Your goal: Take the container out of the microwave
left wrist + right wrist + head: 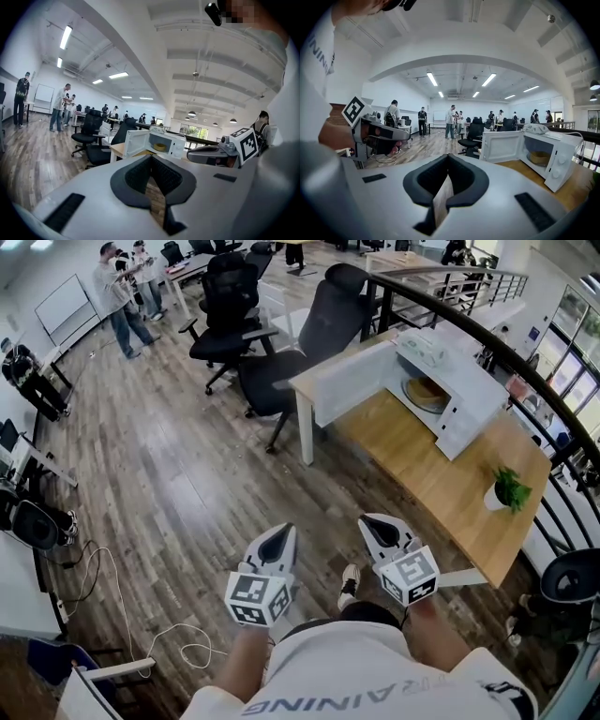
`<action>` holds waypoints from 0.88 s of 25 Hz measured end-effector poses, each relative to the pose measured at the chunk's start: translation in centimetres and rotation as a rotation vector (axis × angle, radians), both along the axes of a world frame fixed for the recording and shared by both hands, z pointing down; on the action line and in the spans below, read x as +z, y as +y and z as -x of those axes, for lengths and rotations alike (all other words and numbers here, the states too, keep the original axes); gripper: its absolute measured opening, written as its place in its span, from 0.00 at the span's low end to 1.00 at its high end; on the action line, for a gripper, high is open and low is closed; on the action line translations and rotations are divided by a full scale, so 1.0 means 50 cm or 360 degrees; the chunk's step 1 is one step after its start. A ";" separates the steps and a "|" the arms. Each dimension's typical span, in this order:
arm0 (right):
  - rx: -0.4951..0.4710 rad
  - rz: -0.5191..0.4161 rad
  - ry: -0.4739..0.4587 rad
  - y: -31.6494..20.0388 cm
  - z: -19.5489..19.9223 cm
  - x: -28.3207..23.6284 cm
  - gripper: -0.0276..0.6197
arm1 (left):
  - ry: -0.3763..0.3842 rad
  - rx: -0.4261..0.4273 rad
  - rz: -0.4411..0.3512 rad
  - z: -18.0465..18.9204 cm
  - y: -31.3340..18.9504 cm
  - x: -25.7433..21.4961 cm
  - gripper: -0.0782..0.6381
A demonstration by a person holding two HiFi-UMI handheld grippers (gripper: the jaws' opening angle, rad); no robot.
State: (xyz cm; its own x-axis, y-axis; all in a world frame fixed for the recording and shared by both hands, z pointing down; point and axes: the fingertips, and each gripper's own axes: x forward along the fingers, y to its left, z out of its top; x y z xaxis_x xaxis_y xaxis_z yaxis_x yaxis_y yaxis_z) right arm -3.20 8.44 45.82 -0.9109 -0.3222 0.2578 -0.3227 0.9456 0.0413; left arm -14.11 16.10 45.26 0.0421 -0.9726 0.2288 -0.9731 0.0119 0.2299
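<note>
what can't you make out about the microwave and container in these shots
Container: small and far in every view; its wall hides any contents in the gripper views.
Microwave buttons: too small to read, right gripper view.
White bundle on top: too small to identify, head view.

Head view:
- Table (pixel 441 493) at right of frame, running from upper centre to lower right.
- Microwave (pixel 469 395) on table's far end, its door (pixel 352 381) swung open toward left.
- Container (pixel 427 395) inside microwave.
- Potted plant (pixel 506 491) on table, nearer than microwave.
- Railing (pixel 525 362) behind table, along right edge.
- 2 office chairs (pixel 319 334) left of table, upper centre.
- People (pixel 117 292) at upper left.
- Cable (pixel 122 615) on floor, lower left.
- Left gripper (pixel 279 534) and right gripper (pixel 375 524) side by side at lower centre, shoe (pixel 349 585) between them.
</note>
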 end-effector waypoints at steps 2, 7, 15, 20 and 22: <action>0.0005 0.0003 -0.0001 -0.043 0.004 0.003 0.08 | -0.0005 0.0001 -0.0002 0.007 -0.045 -0.001 0.15; 0.0040 0.0014 -0.0015 -0.169 0.001 0.008 0.08 | -0.0014 0.0035 0.0015 0.003 -0.169 0.002 0.15; 0.0119 0.0036 -0.0042 -0.377 -0.024 -0.002 0.08 | -0.0055 0.0107 0.0035 -0.014 -0.375 -0.019 0.15; 0.0189 0.0056 -0.0074 -0.502 -0.049 0.009 0.08 | -0.0065 0.0147 0.0057 -0.028 -0.499 -0.004 0.15; 0.0205 0.0060 -0.0073 -0.543 -0.055 0.017 0.08 | -0.0063 0.0158 0.0062 -0.031 -0.542 0.003 0.15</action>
State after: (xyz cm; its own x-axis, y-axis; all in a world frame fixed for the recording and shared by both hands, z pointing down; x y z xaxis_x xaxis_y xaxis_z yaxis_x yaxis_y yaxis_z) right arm -0.43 -18.70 46.66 -0.8738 -0.4279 0.2310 -0.4421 0.8969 -0.0113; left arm -12.55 -10.99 45.38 0.1278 -0.9545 0.2695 -0.9783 -0.0767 0.1925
